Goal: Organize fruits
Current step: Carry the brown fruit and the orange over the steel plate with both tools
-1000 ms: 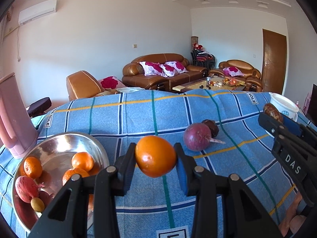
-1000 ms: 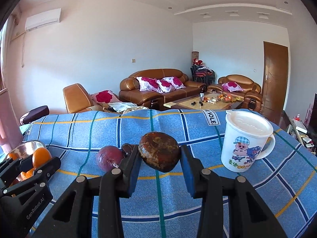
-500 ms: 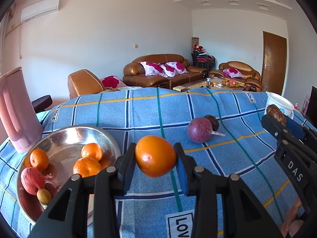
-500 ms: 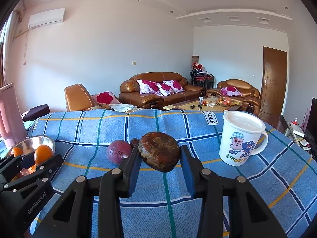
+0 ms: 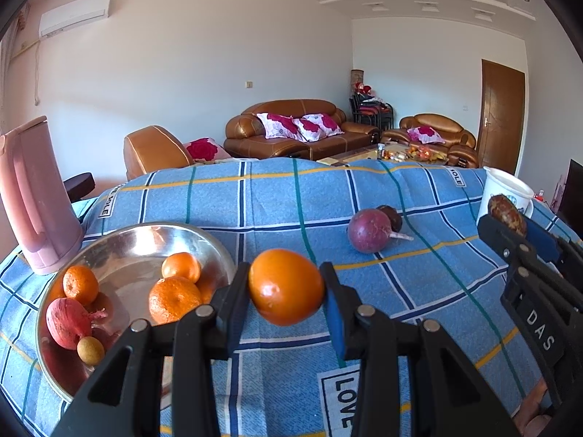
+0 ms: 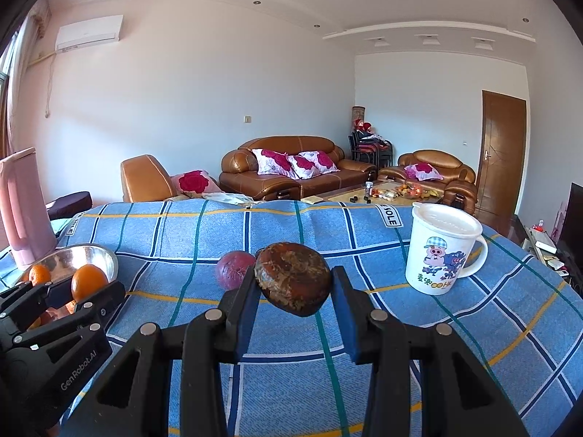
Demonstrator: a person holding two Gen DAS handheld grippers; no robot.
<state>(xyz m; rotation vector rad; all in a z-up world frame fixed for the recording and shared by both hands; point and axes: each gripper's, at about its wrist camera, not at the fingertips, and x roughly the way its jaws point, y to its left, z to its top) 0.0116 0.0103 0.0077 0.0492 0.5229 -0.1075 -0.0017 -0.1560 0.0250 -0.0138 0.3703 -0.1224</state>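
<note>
Left gripper: jaws closed on an orange, held in the air above the blue checked cloth.
Right gripper: jaws closed on a brown mottled fruit, also lifted clear of the cloth.
Metal bowl: just left of the left gripper, holding three small oranges, a reddish fruit and a small tan fruit.
Purple fruit: on the cloth between the two grippers, touching a darker fruit behind it.
White mug: lidded, cartoon print, upright at the right.
Pink jug: upright behind the bowl.
Background: brown leather sofas.
</note>
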